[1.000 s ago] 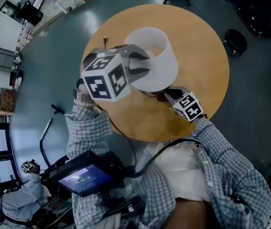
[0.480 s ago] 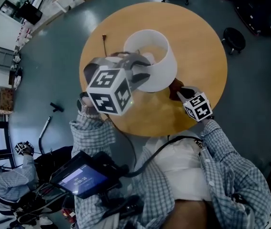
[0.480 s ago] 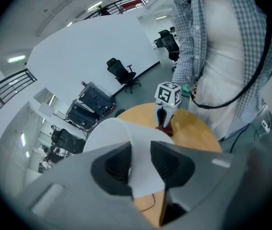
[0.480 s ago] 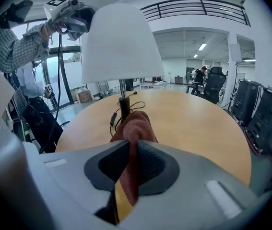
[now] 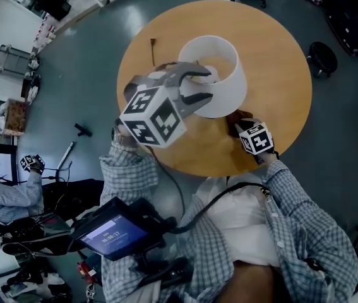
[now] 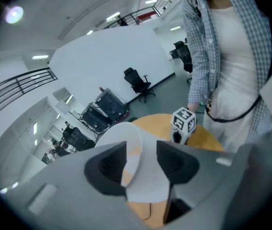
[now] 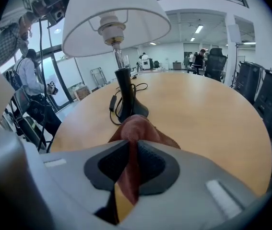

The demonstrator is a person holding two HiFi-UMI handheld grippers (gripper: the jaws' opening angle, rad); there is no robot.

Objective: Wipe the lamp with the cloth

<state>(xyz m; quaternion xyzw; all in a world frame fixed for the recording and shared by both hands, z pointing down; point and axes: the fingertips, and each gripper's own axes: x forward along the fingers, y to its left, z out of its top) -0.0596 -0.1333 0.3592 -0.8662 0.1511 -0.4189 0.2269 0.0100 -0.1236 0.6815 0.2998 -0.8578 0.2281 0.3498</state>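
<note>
The round wooden table (image 5: 280,49) carries the lamp (image 5: 226,84) near its middle, its white shade upright over a dark base (image 7: 126,107). The left gripper (image 6: 142,152) straddles the shade's rim; its jaws have just been opening, so the wall sits loose between them. The right gripper (image 7: 132,150) hangs low beside the base, clamped on the reddish-brown cloth (image 7: 138,128). The wipe will likely go best with the shade steadied first, then light strokes along the stem, clear of the cord (image 7: 112,104).

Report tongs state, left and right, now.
Left tongs: open, jaws just opened wider; lampshade wall stands between them, not gripped.
Right tongs: closed on the brown cloth.
</note>
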